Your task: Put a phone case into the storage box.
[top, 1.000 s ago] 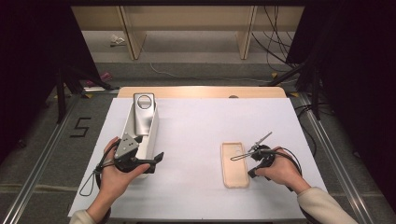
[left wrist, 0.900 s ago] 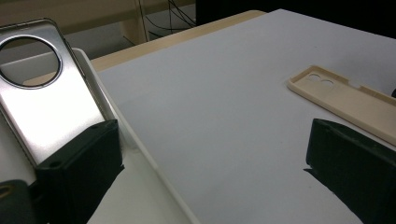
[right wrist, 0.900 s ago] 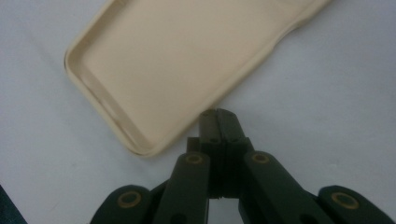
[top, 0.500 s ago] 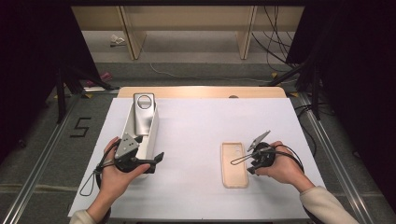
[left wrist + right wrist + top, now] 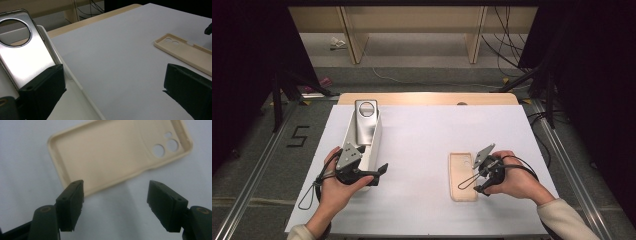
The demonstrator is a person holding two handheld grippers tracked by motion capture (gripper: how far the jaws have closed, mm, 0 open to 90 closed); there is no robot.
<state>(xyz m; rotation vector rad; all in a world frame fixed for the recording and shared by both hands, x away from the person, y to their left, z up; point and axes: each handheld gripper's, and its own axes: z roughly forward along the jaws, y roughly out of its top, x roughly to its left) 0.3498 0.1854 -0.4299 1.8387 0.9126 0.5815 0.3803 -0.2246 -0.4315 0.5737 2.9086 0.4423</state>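
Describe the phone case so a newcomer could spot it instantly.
On the white table sheet, look at the near right, beside the right gripper. The phone case lies flat, hollow side up: beige with round camera holes, unlike the shiny metal piece at left.

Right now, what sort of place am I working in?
Probably a lab recording bay, not a home: a white-topped table fenced by dark curtains, loose cables on the floor, a number 5 marked beside floor rails. The beige phone case looks like a test prop.
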